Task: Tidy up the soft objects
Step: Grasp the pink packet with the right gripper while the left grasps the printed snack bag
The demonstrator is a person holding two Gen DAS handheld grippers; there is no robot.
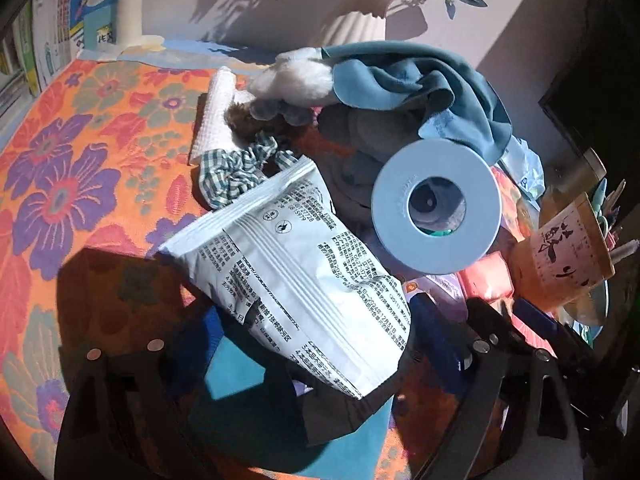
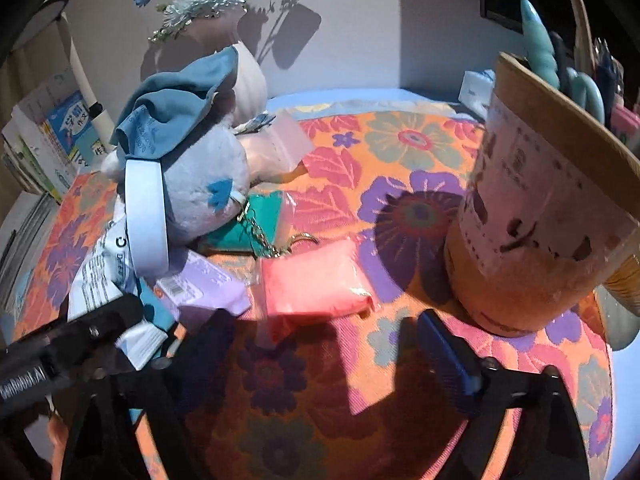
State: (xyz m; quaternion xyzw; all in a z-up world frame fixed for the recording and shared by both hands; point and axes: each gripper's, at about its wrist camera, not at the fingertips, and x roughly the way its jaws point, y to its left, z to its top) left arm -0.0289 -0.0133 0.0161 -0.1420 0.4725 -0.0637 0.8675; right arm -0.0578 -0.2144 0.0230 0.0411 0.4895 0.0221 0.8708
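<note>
Your left claw (image 1: 316,344) is spread wide, with the crinkly white printed pouch (image 1: 296,272) lying between its fingers, not pinched. Your right claw (image 2: 320,356) is also apart, the squishy pink packet (image 2: 316,280) just ahead on the floral woven bench (image 2: 400,152).

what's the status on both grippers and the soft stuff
Left gripper open, straddling white snack bag. Right gripper open, empty, pink soft pack just ahead. Pale blue ring leaning on plush pile.
</note>
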